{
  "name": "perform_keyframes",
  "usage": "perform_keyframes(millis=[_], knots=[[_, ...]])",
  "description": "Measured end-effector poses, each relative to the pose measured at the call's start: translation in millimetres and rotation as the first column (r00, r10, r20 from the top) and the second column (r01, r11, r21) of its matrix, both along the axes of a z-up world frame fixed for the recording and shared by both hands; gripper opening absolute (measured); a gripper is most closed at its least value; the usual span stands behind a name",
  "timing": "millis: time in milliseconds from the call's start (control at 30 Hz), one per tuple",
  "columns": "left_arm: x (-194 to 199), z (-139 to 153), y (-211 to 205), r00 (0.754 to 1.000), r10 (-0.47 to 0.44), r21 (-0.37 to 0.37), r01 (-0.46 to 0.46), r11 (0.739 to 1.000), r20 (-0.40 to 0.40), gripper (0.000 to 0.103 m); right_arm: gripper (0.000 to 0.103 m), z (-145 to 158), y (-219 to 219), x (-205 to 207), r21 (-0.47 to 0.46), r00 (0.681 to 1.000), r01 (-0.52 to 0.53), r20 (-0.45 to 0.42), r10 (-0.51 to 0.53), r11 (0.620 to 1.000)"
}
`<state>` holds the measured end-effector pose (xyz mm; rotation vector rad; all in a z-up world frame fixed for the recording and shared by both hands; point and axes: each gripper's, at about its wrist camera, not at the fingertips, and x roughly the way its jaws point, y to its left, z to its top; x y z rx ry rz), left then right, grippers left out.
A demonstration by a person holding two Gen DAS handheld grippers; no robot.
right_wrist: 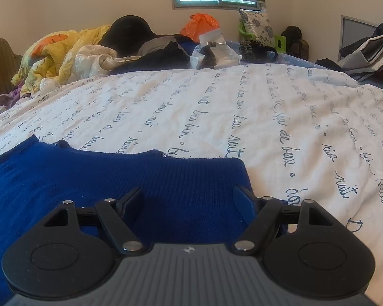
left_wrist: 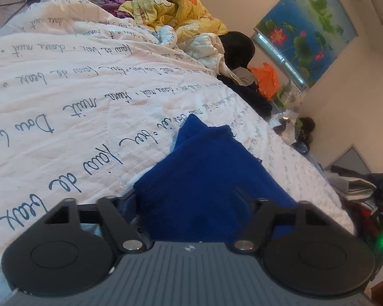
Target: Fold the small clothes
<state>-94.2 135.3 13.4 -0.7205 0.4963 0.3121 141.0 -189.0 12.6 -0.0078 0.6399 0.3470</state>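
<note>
A dark blue knit garment lies on the white quilt with script print. In the left wrist view it rises in a bunched fold between the fingers of my left gripper. The jaws stand wide, and I cannot see the pads pressing the cloth. In the right wrist view the blue garment lies flat with its ribbed edge facing away. My right gripper sits low over that edge near the garment's right corner, open, with cloth under and between its fingers.
A yellow printed blanket, a black hat, dark clothes and an orange bag are heaped along the bed's far side. More clothes are piled at the right. White quilt stretches beyond the garment.
</note>
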Motion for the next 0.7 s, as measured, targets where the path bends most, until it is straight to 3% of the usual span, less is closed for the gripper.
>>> perform_keyframes(millis=[67, 100, 133, 167, 200, 267, 333, 400, 433, 500, 567, 633, 667, 700], knots=[[1.3, -1.7, 6.2, 1.0, 0.017, -0.017, -0.018, 1.0, -0.014, 0.044, 0.077, 0.0, -0.2, 0.1, -0.001, 1.0, 0.0, 0.0, 0.0, 1.0], [1.5, -2.4, 10.0, 1.0, 0.024, -0.035, -0.025, 0.999, -0.018, 0.041, 0.077, 0.2, 0.1, -0.1, -0.003, 1.0, 0.0, 0.0, 0.0, 1.0], [2.2, -3.0, 13.4, 0.999, 0.035, -0.048, -0.037, 0.998, -0.027, 0.033, 0.077, 0.0, 0.0, 0.0, -0.002, 1.0, -0.001, 0.0, 0.001, 1.0], [3.1, -3.6, 16.1, 0.998, 0.05, -0.052, -0.052, 0.997, -0.044, 0.017, 0.077, 0.2, 0.0, 0.0, -0.003, 1.0, -0.002, -0.001, 0.002, 1.0], [4.9, -4.1, 18.0, 0.996, 0.059, -0.051, -0.062, 0.997, -0.065, 0.012, 0.078, 0.1, -0.9, 0.5, -0.003, 1.0, -0.006, -0.002, 0.006, 1.0], [8.0, -1.1, 19.4, 0.995, 0.063, -0.049, -0.067, 0.997, -0.078, 0.011, 0.079, 3.7, -2.2, 1.6, 0.0, 1.0, -0.017, -0.003, 0.017, 1.0], [15.4, 9.2, 9.8, 0.996, 0.045, 0.018, -0.043, 0.999, -0.076, 0.009, 0.079, 19.9, -4.8, -2.3, 0.034, 1.0, 0.005, 0.008, -0.005, 0.999], [23.7, 27.6, -16.2, 1.0, -0.012, 0.129, 0.015, 0.992, -0.024, 0.009, 0.081, 43.2, -13.1, -9.7, 0.183, 0.999, -0.036, 0.009, 0.035, 0.982], [28.3, 38.4, -37.0, 0.997, -0.079, 0.183, 0.075, 0.98, 0.017, 0.008, 0.089, 50.9, -17.7, -8.9, 0.275, 0.996, -0.08, -0.025, 0.09, 0.958], [33.9, 54.8, -88.0, 0.963, -0.256, 0.308, 0.221, 0.926, 0.079, 0.008, 0.101, 54.6, -23.9, 2.4, 0.455, 0.961, -0.134, -0.157, 0.227, 0.88], [38.3, 56.4, -152.0, 0.875, -0.48, 0.436, 0.41, 0.801, 0.061, 0.009, 0.101, 42.2, -31.8, 16.2, 0.61, 0.897, -0.106, -0.282, 0.34, 0.785], [37.7, 44.1, -192.8, 0.796, -0.605, 0.474, 0.524, 0.708, 0.024, 0.009, 0.101, 26.1, -41.1, 25.5, 0.691, 0.858, -0.055, -0.336, 0.389, 0.721], [37.4, 36.1, -207.0, 0.761, -0.648, 0.472, 0.569, 0.673, 0.005, 0.009, 0.101, 18.8, -45.9, 28.9, 0.705, 0.852, -0.035, -0.349, 0.39, 0.708], [38.0, 29.1, -217.7, 0.743, -0.669, 0.476, 0.597, 0.646, -0.024, 0.009, 0.101, 12.7, -49.5, 30.7, 0.71, 0.85, -0.017, -0.36, 0.384, 0.704]])
